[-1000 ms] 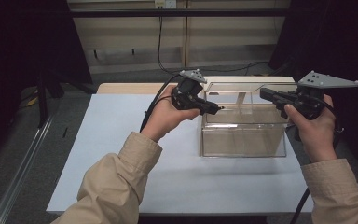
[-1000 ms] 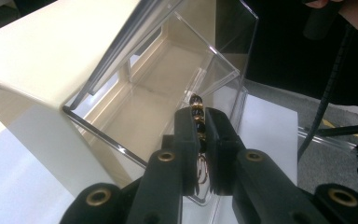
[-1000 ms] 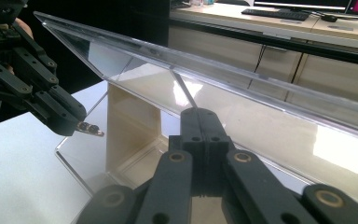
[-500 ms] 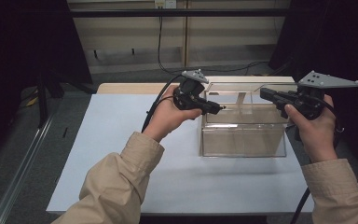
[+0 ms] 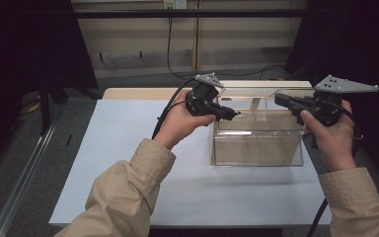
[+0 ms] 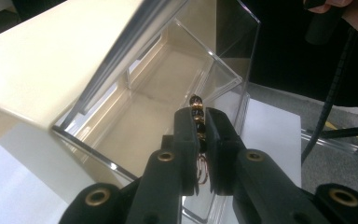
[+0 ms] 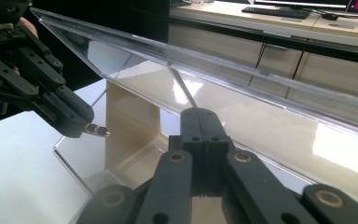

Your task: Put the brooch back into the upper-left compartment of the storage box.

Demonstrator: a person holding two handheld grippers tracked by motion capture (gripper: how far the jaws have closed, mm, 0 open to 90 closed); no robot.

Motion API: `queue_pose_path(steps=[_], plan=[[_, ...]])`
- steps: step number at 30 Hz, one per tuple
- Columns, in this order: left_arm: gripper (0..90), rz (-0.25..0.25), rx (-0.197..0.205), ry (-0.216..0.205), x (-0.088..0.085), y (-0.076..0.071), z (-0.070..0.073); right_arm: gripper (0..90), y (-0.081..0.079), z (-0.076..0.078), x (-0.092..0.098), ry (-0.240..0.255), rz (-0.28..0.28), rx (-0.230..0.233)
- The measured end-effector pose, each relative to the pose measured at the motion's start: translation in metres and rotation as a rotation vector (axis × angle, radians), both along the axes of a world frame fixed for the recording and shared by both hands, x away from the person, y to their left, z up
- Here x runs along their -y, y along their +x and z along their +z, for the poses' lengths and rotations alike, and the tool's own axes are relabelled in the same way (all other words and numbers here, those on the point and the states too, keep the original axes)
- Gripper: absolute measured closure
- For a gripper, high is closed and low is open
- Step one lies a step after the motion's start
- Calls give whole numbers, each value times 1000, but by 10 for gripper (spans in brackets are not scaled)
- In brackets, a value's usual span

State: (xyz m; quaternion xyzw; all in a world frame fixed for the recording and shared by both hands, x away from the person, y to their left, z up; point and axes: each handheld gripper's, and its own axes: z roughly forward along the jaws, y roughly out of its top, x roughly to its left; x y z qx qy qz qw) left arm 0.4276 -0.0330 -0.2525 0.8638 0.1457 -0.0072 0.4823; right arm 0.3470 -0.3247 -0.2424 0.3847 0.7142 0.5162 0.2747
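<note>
A clear plastic box [image 5: 256,150] stands on the white table, its lid [image 5: 256,90] raised at the back. My left gripper [image 5: 233,115] reaches over the box's left wall and is shut on a short string of black and gold beads [image 6: 196,105]; the beads stick out past the tips above the box's inside. From the right gripper view the same beads [image 7: 98,131] show at that gripper's tips. My right gripper [image 5: 280,98] is shut at the box's right side, its tips [image 7: 204,114] up against the tilted lid [image 7: 242,79]. I cannot tell whether it pinches the lid.
The white table top [image 5: 128,143] has bare room left of and in front of the box. A wooden strip [image 5: 138,93] runs along its far edge. Cables trail from both grippers. Dark floor and a metal rail [image 5: 24,173] lie to the left.
</note>
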Motion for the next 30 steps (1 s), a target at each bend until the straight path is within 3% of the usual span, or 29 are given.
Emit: queue_pose_path(steps=[7, 9, 13, 20, 30], plan=[[825, 3, 11, 0, 3, 0, -2, 900, 0, 0, 0, -1, 3, 1], [751, 6, 32, 4, 3, 0, -3, 900, 0, 0, 0, 2, 2, -2], [700, -2, 43, 17, 2, -2, -3, 900, 0, -1, 0, 2, 2, 0], [635, 7, 35, -10, -6, -5, 0, 900, 0, -1, 0, 0, -1, -1], [534, 3, 27, -2, -14, -11, 3, 900, -1, -2, 0, 1, 3, -4]])
